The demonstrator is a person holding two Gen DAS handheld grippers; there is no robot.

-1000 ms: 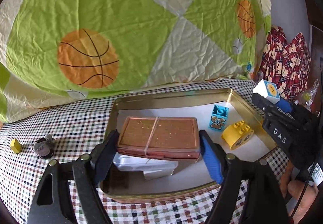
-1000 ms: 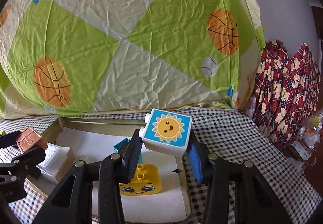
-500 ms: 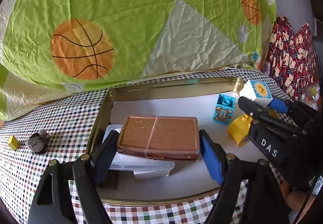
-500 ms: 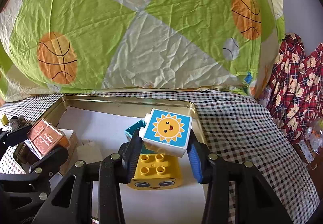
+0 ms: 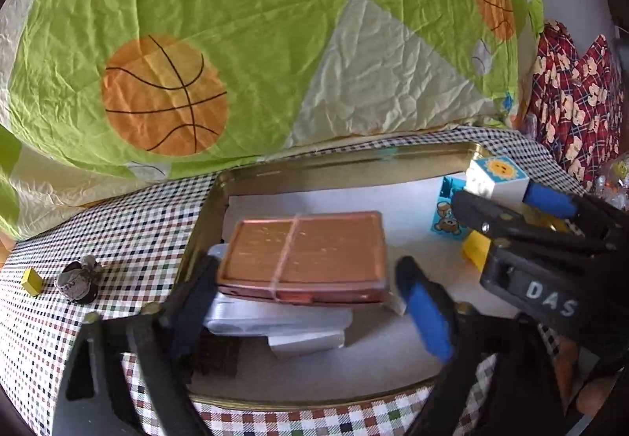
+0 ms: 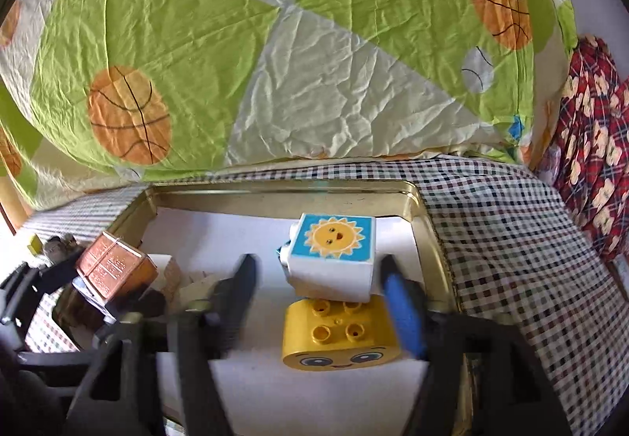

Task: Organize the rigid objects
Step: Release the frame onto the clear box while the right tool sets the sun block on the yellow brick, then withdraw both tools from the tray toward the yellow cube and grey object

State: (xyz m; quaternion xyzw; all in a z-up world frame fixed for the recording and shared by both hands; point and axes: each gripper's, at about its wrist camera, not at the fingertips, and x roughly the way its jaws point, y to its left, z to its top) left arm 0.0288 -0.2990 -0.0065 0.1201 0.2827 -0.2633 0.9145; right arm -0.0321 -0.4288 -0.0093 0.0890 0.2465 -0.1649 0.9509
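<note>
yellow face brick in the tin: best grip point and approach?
Take the yellow face brick across its two rounded ends, coming from above and the near side. Its studs point up and the printed face looks toward the camera, so the ends are the free flanks. The sun block leans on its rear studs, so move that first.

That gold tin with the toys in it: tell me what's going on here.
A person is sorting objects into the gold tin with two hand-held grippers. The left gripper is opening around a copper-coloured case lying on a white box in the tin. The right gripper is also opening; the white sun block sits between its pads, resting on the yellow face block.
</note>
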